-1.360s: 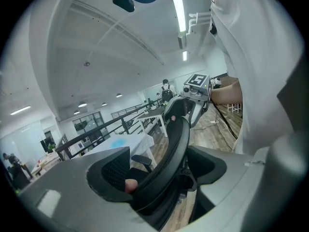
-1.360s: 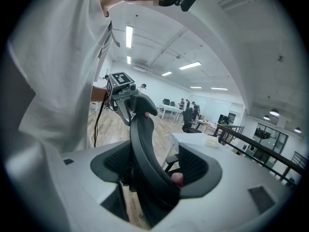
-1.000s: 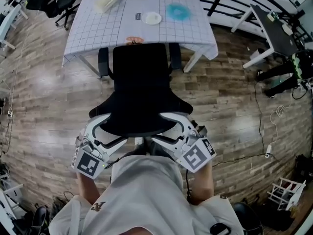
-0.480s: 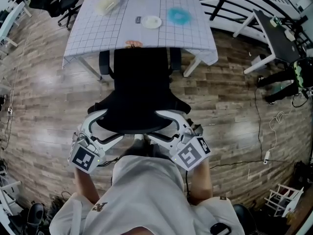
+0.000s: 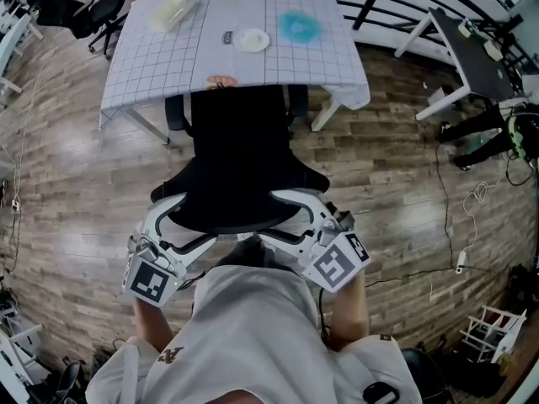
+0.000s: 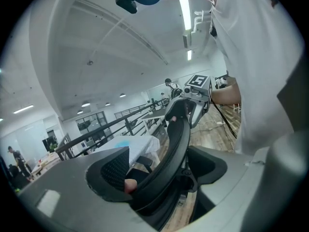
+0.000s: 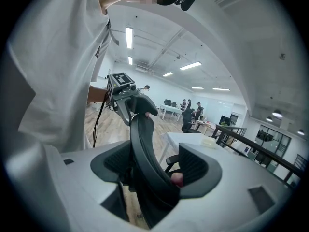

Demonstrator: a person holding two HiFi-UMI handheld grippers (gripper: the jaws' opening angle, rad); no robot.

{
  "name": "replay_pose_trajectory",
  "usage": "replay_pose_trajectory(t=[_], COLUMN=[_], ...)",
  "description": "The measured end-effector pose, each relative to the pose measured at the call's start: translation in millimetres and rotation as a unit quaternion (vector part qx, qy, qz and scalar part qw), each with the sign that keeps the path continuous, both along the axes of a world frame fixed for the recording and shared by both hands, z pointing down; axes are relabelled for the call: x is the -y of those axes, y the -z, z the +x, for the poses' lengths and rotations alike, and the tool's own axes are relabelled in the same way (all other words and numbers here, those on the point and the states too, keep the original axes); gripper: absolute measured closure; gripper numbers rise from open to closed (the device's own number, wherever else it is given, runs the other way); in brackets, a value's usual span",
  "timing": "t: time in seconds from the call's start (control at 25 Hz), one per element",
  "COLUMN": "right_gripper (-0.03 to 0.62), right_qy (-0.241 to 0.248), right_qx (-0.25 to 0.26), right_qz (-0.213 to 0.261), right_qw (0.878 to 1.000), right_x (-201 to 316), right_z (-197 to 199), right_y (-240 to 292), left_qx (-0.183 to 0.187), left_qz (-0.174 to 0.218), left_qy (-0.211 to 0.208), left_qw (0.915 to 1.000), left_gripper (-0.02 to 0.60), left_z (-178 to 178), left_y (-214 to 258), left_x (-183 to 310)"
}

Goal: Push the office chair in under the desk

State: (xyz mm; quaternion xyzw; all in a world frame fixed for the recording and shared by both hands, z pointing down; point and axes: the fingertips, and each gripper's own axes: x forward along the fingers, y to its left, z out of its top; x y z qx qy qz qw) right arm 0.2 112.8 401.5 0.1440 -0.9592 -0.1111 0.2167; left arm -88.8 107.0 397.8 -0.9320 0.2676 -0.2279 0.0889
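The black office chair [image 5: 240, 154] faces the desk [image 5: 168, 66], which wears a white grid cloth; its seat and armrests reach under the cloth's front edge. Each gripper holds the top rim of the chair back, my left gripper [image 5: 187, 217] at the left corner and my right gripper [image 5: 295, 213] at the right corner. In the left gripper view the curved chair back [image 6: 176, 134] runs between the jaws of the left gripper [image 6: 159, 178], which is shut on it. The right gripper [image 7: 149, 178] is likewise shut on the chair back [image 7: 142, 149].
On the desk lie a white plate [image 5: 251, 39], a blue round thing [image 5: 296, 26] and a pale block [image 5: 170, 11]. Another black chair [image 5: 93, 11] stands at the far left. A white-legged desk [image 5: 472, 49] and floor cables [image 5: 467, 225] are at the right.
The chair has rolled a little further toward the desk, with its armrests now partly under the cloth. Both grippers keep the same hold on the chair back.
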Motion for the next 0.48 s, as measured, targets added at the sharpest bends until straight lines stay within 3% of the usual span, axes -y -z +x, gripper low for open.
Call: replay_pose_trajectory(t=[0.32,0.48], right_gripper=[0.278,0.278], right_qy=[-0.002,0.0], right_qx=[-0.004,-0.002], right_qz=[-0.007,-0.006], right_qw=[1.0,1.0], right_x=[20.7,29.9], right_z=[3.2,7.3], right_y=[-0.7,1.2], left_qx=[-0.019,-0.009], left_qz=[0.011,-0.002], left_qy=[-0.018,-0.009], left_qw=[0.9996,0.9999], left_gripper=[0.201,0.201], left_z=[6.0,8.3], left_y=[-1.2,1.1], left_x=[18.3,28.7])
